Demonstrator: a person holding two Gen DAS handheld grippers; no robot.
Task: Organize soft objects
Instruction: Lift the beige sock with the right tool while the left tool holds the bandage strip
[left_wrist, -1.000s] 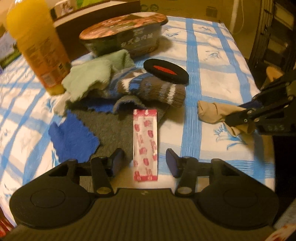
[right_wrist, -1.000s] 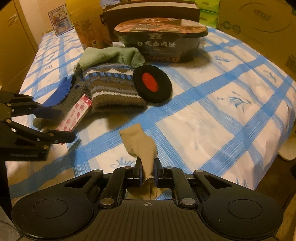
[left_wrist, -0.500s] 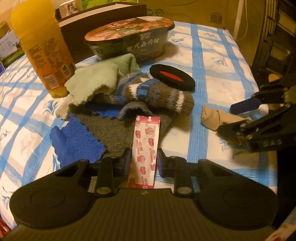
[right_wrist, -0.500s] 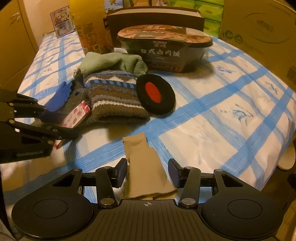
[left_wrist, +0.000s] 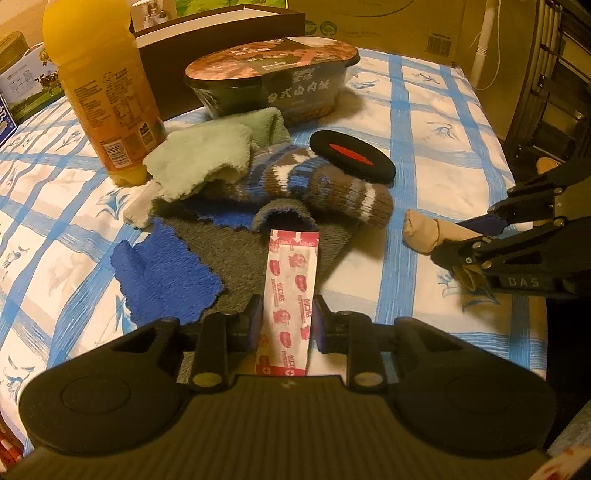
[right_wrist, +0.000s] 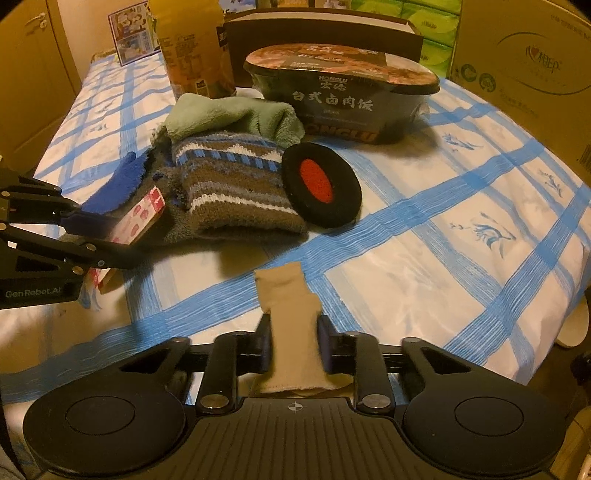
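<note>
Left gripper jaws pressed against both sides of flat red-and-white paper packet, pinching it; packet's far end rested on grey fuzzy cloth. Right gripper jaws closed on tan rolled fabric piece, gripping its near end; far end lay on blue-checked white tablecloth. Beyond left jaws: royal-blue fleece cloth, brown-blue striped knit sock, pale-green plush towel. Just right of sock: black oval pad with red centre. Farther: dark instant-rice bowl, orange juice bottle.
</note>
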